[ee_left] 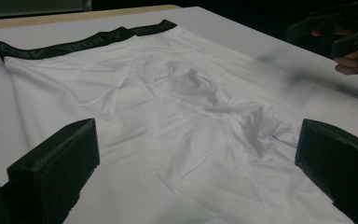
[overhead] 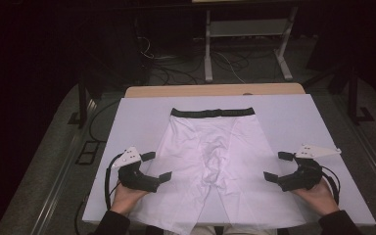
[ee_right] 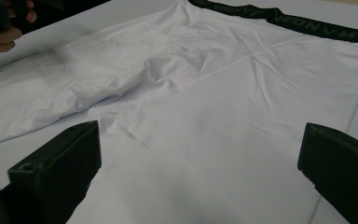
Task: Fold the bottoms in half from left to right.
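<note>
— Where do the white shorts (overhead: 210, 161) lie just now?

— Flat on the white board (overhead: 127, 122), black waistband (overhead: 212, 112) at the far end, both legs running back toward the person. The left gripper (overhead: 155, 166) hovers at the outer edge of the left leg, and the shorts spread out ahead of its jaws and off to its inner side. The right gripper (overhead: 278, 166) hovers at the outer edge of the other leg, so the garment sits between the two.

— Are the jaws closed on anything?

— No. On both grippers the jaws stand wide apart with nothing pinched. In the left gripper view the cloth lies below and ahead of the gap; the right gripper view shows the same.

— And the crotch seam?

— Rumpled, roughly midway between the two grippers and a little ahead of each. The person's hands hold the grippers from the near edge of the board.
</note>
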Available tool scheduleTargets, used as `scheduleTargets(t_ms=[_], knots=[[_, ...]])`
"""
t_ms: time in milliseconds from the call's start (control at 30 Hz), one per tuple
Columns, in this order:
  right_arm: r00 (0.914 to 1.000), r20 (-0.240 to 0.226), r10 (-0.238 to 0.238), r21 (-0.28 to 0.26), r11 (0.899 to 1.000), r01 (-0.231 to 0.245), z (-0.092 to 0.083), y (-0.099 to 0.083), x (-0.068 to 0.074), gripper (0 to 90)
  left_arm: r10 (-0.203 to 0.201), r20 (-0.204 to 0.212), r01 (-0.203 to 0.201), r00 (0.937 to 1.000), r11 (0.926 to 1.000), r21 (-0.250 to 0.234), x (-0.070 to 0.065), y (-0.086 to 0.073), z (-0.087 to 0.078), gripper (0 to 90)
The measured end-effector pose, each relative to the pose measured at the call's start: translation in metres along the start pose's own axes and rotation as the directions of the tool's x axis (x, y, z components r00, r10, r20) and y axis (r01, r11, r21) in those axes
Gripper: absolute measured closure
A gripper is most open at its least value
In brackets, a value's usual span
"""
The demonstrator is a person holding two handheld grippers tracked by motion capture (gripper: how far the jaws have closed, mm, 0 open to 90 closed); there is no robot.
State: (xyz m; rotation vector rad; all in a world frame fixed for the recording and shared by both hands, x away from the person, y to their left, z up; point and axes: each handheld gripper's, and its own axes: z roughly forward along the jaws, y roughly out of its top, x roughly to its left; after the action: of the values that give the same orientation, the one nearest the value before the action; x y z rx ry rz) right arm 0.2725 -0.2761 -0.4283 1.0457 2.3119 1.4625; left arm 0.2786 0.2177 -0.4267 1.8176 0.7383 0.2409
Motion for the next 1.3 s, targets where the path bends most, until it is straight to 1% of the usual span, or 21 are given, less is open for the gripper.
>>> scheduleTargets(t_ms=[467, 500, 633, 733, 867, 967, 1167, 1300], knots=[[0.9998, 0.02, 0.006, -0.008, 1.0, -0.006, -0.004, 0.0, -0.001, 0.0, -0.004, -0.002, 0.004, 1.0, 1.0, -0.004, 0.0, 0.0, -0.001, 0.0], [0.9997, 0.02, 0.016, -0.007, 1.0, -0.016, -0.005, 0.001, 0.0, 0.0, -0.006, -0.003, 0.006, 1.0, 1.0, -0.006, 0.0, -0.001, -0.001, 0.0], [0.9997, 0.022, 0.004, 0.007, 1.0, -0.004, -0.005, 0.002, 0.003, 0.0, -0.008, -0.006, 0.008, 0.9999, 1.0, -0.001, 0.0, -0.001, -0.001, 0.0], [0.9998, 0.018, 0.006, 0.006, 1.0, -0.006, -0.005, 0.004, 0.004, 0.0, -0.013, -0.007, 0.013, 0.9999, 0.9999, -0.003, 0.0, -0.001, -0.001, 0.0], [0.9997, 0.025, 0.001, 0.006, 1.0, -0.001, -0.006, 0.009, 0.006, 0.0, -0.016, -0.008, 0.016, 0.9998, 0.9999, -0.005, -0.001, -0.002, -0.001, 0.0], [0.9998, 0.021, 0.0, 0.01, 1.0, 0.0, -0.005, 0.011, 0.006, 0.0, -0.014, -0.008, 0.014, 0.9999, 0.9999, -0.006, -0.002, -0.002, -0.002, 0.0], [0.9996, 0.019, -0.02, 0.023, 1.0, 0.019, -0.003, 0.022, 0.009, 0.0, -0.017, -0.007, 0.017, 0.9998, 0.9998, -0.011, -0.002, -0.002, -0.002, 0.0], [0.9997, 0.013, -0.022, 0.017, 1.0, 0.022, -0.001, 0.027, 0.01, 0.0, -0.02, -0.008, 0.02, 0.9998, 0.9997, -0.014, -0.003, -0.002, -0.002, 0.0]])
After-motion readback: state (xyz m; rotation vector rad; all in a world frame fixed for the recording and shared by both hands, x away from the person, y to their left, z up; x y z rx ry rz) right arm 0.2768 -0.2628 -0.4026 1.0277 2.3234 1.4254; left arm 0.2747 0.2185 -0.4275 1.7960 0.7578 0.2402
